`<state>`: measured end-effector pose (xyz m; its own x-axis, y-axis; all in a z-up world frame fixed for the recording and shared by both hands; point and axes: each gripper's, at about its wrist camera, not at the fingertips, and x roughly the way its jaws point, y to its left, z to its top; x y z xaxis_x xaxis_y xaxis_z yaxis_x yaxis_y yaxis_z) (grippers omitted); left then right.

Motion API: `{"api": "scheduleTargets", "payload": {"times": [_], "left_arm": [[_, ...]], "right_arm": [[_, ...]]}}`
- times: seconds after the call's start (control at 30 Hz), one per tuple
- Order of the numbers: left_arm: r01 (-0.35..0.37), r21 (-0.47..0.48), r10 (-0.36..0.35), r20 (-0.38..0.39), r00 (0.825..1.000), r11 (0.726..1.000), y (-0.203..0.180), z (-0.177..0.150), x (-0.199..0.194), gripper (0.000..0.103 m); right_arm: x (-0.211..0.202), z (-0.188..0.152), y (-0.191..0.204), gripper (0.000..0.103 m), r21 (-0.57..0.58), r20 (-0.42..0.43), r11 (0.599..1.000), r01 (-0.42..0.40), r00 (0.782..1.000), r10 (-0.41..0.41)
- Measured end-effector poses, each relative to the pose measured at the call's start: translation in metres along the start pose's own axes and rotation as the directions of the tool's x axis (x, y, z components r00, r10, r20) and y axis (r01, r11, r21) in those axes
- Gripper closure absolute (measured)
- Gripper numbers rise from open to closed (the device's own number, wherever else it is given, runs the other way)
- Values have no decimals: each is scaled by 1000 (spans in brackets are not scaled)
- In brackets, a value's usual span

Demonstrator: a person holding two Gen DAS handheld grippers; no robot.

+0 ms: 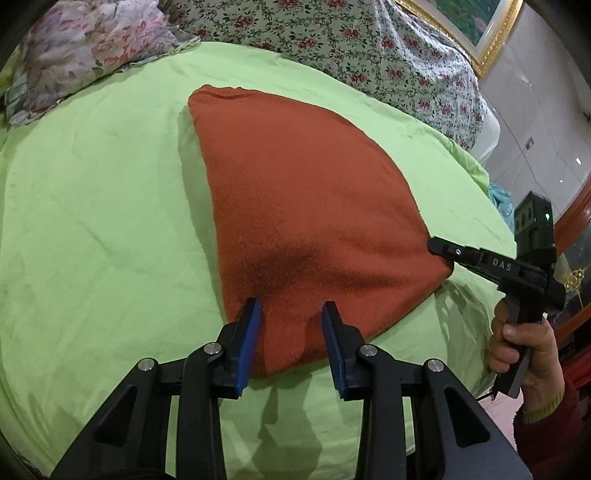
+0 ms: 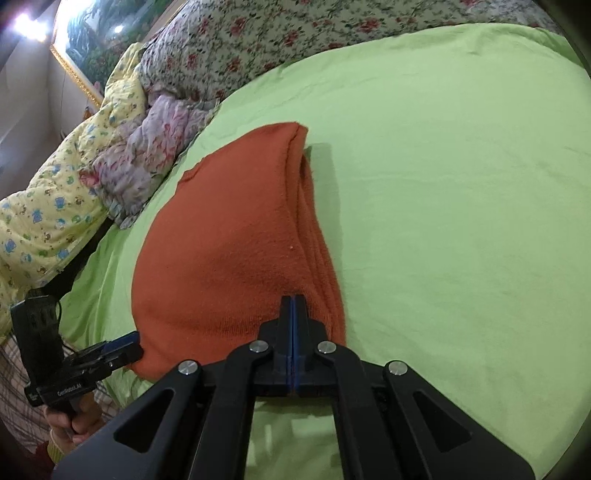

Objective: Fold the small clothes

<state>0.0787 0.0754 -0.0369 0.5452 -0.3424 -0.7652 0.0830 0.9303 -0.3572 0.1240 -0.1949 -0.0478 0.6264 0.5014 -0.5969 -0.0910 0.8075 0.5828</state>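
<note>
A folded orange knit garment (image 1: 303,206) lies flat on the green bed sheet (image 1: 92,221). My left gripper (image 1: 291,314) is open, its blue pads on either side of the garment's near corner, holding nothing. My right gripper (image 2: 293,306) is shut, its tips resting at the garment's (image 2: 229,251) near right edge; whether cloth is pinched between the pads cannot be told. In the left wrist view the right gripper (image 1: 436,245) touches the garment's right corner. In the right wrist view the left gripper (image 2: 127,341) sits at the garment's left corner.
Floral quilts (image 1: 351,48) and a pillow (image 1: 81,48) are piled along the back of the bed. A yellow patterned blanket (image 2: 44,206) lies beside them. A gold-framed picture (image 1: 476,26) hangs on the wall. The bed's edge drops off at the right in the left wrist view.
</note>
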Motion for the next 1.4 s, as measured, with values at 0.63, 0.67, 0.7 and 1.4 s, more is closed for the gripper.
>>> {"api": "scheduleTargets", "payload": {"times": [0.63, 0.67, 0.7, 1.4], "left_arm": [[-74, -32, 74, -2, 997, 997, 9, -10, -10, 52], [-60, -46, 61, 7, 998, 997, 10, -13, -14, 52], [-56, -51, 56, 16, 998, 997, 10, -15, -18, 52], [-176, 82, 168, 104, 980, 981, -47, -88, -59, 28]], "right_arm": [[-23, -32, 10, 99, -35, -28, 997, 62, 998, -63], [-28, -33, 12, 99, -35, -16, 997, 67, 998, -68], [-34, -33, 13, 99, -32, -4, 997, 68, 998, -68], [-78, -110, 47, 52, -165, 48, 985, 40, 998, -33]]}}
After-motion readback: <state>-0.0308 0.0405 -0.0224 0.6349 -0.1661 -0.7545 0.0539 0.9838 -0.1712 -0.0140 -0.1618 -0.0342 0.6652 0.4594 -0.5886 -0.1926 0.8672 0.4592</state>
